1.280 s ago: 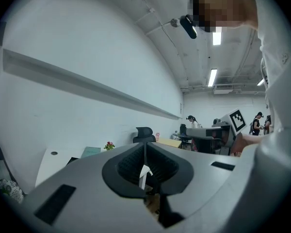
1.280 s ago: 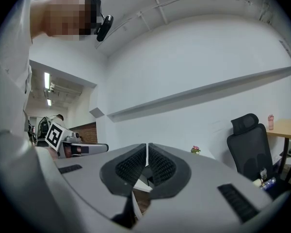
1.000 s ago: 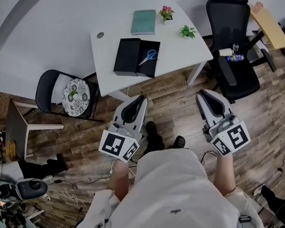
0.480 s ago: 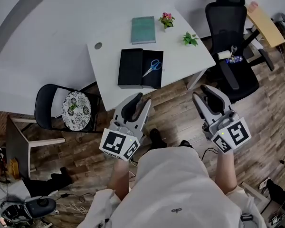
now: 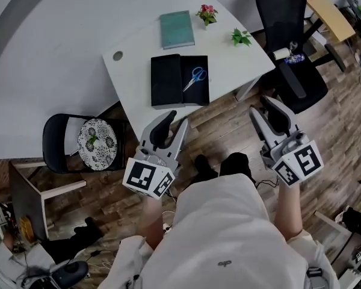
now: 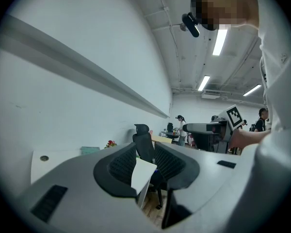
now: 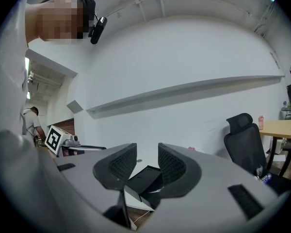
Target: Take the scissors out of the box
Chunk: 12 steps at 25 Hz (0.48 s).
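Both grippers hang over the floor, short of the white table (image 5: 240,62) and well apart from the open black box (image 5: 200,96). The blue-handled scissors (image 5: 197,77) lie flat in the box's right-hand half. The left gripper (image 5: 175,120) has just been opening its jaws, and they stand apart with nothing between them. The right gripper (image 7: 147,165) has done the same and is wide and empty. The trouble, I judge, lies ahead. The scissors sit low against the box floor, so jaws arriving level could catch the wall and shove the light box across the table — or pinch one handle loop only, letting the blades swing and slip out on the lift.
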Motion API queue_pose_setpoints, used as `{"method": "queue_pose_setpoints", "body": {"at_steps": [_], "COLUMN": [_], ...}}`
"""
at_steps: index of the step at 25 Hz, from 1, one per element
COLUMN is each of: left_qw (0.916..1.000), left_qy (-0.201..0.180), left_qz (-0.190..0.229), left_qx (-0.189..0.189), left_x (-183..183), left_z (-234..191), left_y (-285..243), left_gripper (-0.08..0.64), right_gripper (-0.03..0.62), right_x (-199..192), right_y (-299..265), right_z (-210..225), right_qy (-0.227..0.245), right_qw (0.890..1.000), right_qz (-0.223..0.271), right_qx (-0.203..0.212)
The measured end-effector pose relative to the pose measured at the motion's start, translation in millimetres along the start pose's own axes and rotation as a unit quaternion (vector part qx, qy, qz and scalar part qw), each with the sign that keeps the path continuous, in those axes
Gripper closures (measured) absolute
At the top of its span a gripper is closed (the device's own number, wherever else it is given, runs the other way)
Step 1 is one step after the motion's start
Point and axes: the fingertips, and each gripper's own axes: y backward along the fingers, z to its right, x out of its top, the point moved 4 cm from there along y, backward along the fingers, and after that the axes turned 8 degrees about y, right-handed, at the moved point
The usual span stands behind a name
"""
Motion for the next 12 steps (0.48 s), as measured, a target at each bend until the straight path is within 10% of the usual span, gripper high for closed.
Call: {"method": "queue_pose_setpoints", "body": {"at_steps": [12], "left_qw": [0.9995], "left_qy": [0.02], "left_qz": [-0.025], "left_qx": [-0.008], "left_x": [-17.3], "left_z": [-20.4], "left_y": [-12.7], "left_gripper": [0.43], "right_gripper": [0.448], "right_x": [-15.3], "right_y": [-13.5], "right_z": [1.8], "right_qy": [-0.011], "right_qw": [0.999], "right_qz": [-0.029], "right_qx": [-0.009]}}
